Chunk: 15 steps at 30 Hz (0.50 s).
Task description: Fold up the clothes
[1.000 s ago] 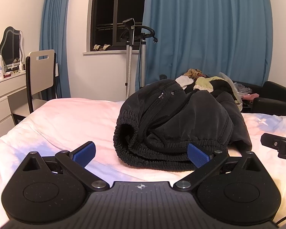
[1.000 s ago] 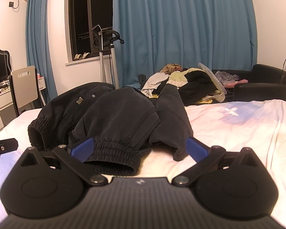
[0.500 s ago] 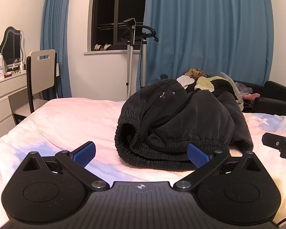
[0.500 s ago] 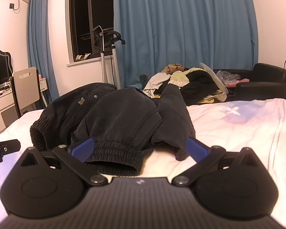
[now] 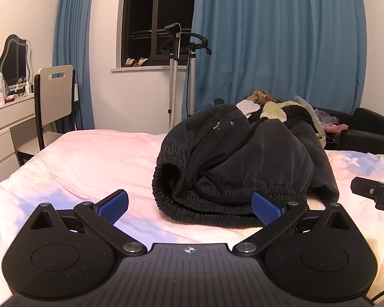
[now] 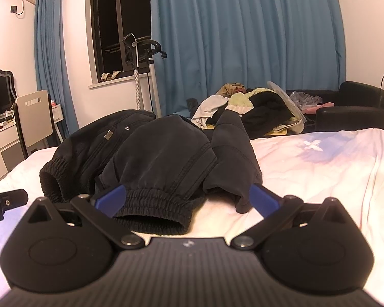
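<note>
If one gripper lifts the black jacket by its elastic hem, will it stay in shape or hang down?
The black jacket probably droops: it lies crumpled in soft folds on the bed. It looks thick, so likely heavyish for cloth. The ribbed elastic hem should grip well, not slip.

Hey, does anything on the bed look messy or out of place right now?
Yes. The black jacket lies crumpled in a heap on the bed, one sleeve flopped aside. Beyond it sits a jumbled pile of clothes. Nothing looks spilled or damaged.
</note>
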Tool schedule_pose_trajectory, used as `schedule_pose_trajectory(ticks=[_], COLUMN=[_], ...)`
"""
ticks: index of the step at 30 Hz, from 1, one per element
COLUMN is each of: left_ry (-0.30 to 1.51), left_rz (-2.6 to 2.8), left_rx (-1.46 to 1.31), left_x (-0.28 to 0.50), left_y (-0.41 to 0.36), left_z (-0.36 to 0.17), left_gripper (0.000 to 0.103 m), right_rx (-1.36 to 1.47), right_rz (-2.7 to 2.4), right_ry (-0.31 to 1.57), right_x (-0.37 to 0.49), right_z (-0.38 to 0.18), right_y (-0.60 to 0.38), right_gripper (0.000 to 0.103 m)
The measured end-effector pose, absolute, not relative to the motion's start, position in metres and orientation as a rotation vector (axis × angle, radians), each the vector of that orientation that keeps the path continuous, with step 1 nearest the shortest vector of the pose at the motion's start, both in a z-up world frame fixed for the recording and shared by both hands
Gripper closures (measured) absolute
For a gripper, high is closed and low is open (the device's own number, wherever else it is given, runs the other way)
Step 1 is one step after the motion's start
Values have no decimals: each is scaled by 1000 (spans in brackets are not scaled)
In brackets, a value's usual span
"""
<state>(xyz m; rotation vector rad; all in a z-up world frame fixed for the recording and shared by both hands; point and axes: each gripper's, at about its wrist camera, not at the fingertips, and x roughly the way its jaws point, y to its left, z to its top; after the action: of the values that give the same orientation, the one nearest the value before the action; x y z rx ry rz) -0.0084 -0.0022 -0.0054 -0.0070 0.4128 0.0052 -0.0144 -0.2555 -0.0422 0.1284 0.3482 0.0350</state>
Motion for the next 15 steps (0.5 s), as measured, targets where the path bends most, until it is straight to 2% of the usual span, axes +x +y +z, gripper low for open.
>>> schedule_pose_trajectory(ticks=[8, 15], left_ry=[442, 518], left_rz=[15, 79], left_rx=[-29, -81], left_x=[6, 66], left_y=[5, 16], left_z=[-11, -33], left_gripper=[0, 0], right_rx=[102, 212], right_rz=[-17, 16], right_ry=[331, 376], right_x=[-12, -8], right_z=[-46, -51], right_y=[-255, -271], right_gripper=[0, 0])
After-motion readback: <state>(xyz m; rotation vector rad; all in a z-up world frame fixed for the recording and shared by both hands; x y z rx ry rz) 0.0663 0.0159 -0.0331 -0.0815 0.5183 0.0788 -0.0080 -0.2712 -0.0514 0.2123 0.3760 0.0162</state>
